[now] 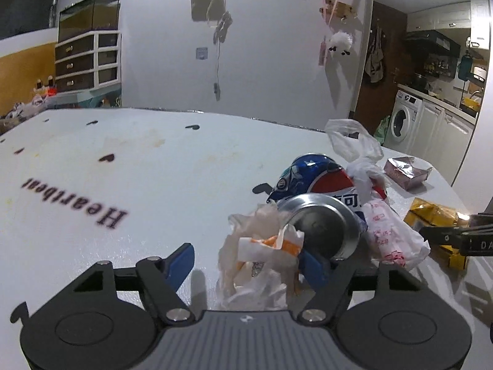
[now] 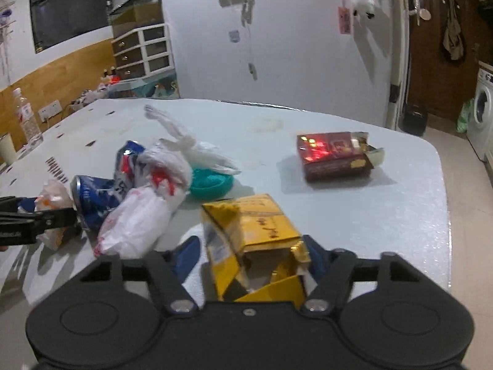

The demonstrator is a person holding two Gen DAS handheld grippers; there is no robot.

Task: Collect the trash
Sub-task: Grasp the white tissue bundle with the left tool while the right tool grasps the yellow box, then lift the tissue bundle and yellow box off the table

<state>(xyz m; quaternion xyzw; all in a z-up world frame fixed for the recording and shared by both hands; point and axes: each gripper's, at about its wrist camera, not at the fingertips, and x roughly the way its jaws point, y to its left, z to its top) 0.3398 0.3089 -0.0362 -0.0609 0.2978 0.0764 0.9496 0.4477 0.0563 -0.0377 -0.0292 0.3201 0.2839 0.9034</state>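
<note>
One crushed can (image 2: 92, 197), two boxes (image 2: 255, 240), one teal bowl (image 2: 209, 185)

We see a crumpled paper wrapper (image 1: 262, 256) low in the left wrist frame, touching a crushed blue cola can (image 1: 314, 197) lying on its side. A torn yellow carton (image 2: 255, 246) sits low centre in the right wrist frame, a red box (image 2: 332, 157) upper right.

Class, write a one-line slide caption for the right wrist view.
Right gripper straddles a torn yellow cardboard box on the white table, beside a dark red carton.
</note>
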